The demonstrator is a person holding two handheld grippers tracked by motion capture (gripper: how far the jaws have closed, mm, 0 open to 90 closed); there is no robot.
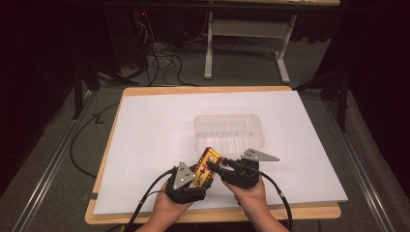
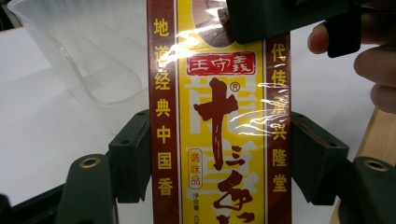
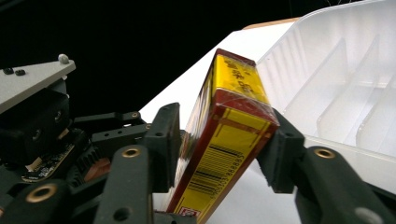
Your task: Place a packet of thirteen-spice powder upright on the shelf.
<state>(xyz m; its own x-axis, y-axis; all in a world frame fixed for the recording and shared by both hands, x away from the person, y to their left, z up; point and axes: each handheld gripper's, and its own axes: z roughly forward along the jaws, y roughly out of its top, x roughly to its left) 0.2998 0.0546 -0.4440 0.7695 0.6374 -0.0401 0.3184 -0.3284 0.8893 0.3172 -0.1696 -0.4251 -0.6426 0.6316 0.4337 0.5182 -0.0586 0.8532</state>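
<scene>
Left gripper clamps the box by its narrow sides; right gripper pinches its top. Light, stiff, film-slick carton.

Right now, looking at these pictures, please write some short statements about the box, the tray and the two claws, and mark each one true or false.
1. The left claw grips the yellow and red box by its two sides. True.
2. The box lies inside the clear plastic tray. False: it is held up in front of the tray, between the two claws.
3. The right claw has its jaws on either side of the box's end. True.
4. The tray holds several small things. False: the tray is empty, and its ribs show.
5. The tray sits on a white sheet that covers the table. True.
</scene>
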